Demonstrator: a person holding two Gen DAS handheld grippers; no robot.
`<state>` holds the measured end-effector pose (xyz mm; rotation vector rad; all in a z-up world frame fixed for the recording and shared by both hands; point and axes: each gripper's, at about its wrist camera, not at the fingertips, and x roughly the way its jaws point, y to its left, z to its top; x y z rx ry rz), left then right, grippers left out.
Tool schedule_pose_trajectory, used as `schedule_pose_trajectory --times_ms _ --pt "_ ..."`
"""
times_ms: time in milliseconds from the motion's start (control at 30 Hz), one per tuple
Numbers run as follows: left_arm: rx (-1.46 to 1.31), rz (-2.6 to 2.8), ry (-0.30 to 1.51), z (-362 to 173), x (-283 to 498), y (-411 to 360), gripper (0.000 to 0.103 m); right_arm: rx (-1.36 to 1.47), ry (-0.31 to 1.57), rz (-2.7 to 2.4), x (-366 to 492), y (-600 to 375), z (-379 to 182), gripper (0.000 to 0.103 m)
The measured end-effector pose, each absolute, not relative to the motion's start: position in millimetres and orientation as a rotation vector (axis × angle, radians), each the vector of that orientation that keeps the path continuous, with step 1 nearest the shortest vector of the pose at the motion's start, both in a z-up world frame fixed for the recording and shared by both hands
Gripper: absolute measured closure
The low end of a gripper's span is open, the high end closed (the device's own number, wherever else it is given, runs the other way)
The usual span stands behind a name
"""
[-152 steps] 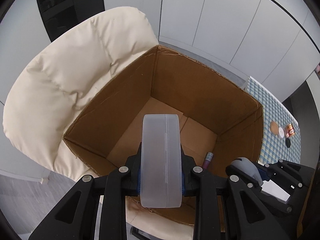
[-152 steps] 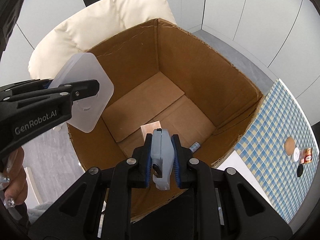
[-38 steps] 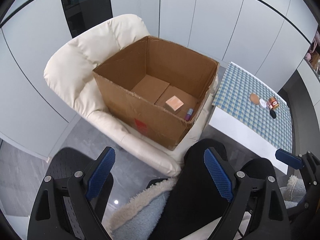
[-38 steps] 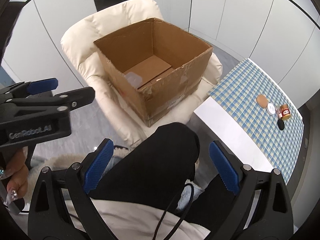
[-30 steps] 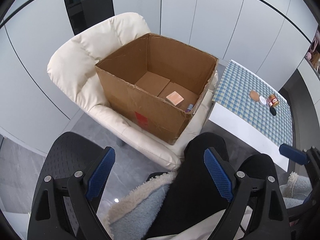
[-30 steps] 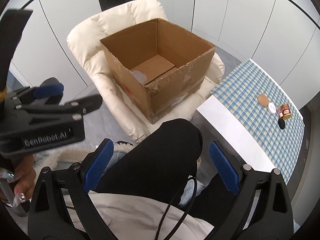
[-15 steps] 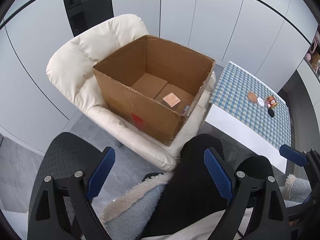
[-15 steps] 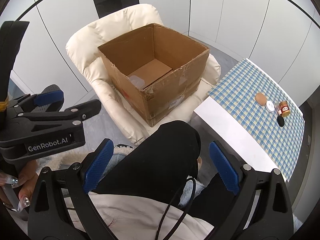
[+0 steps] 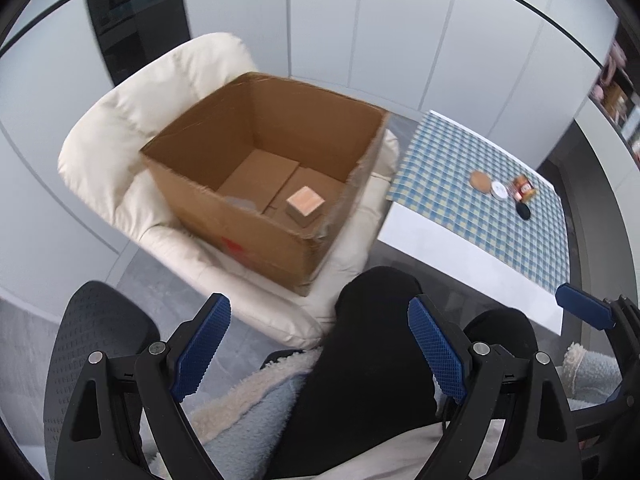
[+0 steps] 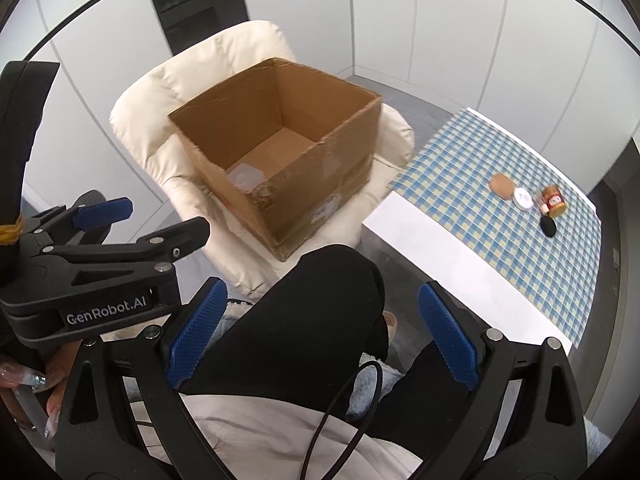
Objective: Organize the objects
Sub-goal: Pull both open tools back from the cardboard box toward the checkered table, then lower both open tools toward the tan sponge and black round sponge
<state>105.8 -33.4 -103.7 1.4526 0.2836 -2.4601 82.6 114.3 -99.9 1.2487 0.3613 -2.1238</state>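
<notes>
Both grippers empty, held low over the person's lap, well back from the box.

Left gripper [image 9: 318,354] — jaws wide apart, nothing between the blue pads [image 9: 202,350]. Black trouser leg [image 9: 360,360] and a pale blue fleece [image 9: 248,408] sit below it. It also shows side-on at the left of the right wrist view, spread just as wide.

Right gripper [image 10: 322,330] — jaws wide too, nothing held. A black cable [image 10: 344,400] loops over the lap under it.

Box [image 9: 240,232] is open-topped cardboard, sitting on the seat of a cream armchair [image 9: 120,120]. Inside, on the floor flaps:
- small block [image 9: 305,205] with a peach top, near the right wall
- a translucent white container [image 10: 245,176] against the near wall; left view only catches its edge.

Table [image 10: 500,240] with blue check cloth stands right of the chair, just beside it. Four small items clustered at its far end: a tan round disc [image 10: 501,185], a white round lid [image 10: 523,198], a small jar [image 10: 554,201] with a red label, and a black oval [image 10: 547,226]. All close together; can't tell which are touching.
</notes>
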Motion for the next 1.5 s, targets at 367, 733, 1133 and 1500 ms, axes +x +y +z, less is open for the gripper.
schedule_pose_trajectory --times_ms 367,733,1133,1500 --pt "1.497 -2.54 0.242 -109 79 5 0.012 1.335 0.254 -2.235 61 165 -109 0.005" --pt "1.543 -2.615 0.169 -111 56 42 0.012 1.409 0.136 -2.35 47 225 -113 0.005" --pt "1.62 -2.68 0.085 -121 36 91 0.012 1.494 0.028 -2.452 38 287 -121 0.005" --pt "1.673 -2.709 0.024 -129 15 122 0.012 1.573 -0.052 -2.503 29 325 -133 0.005"
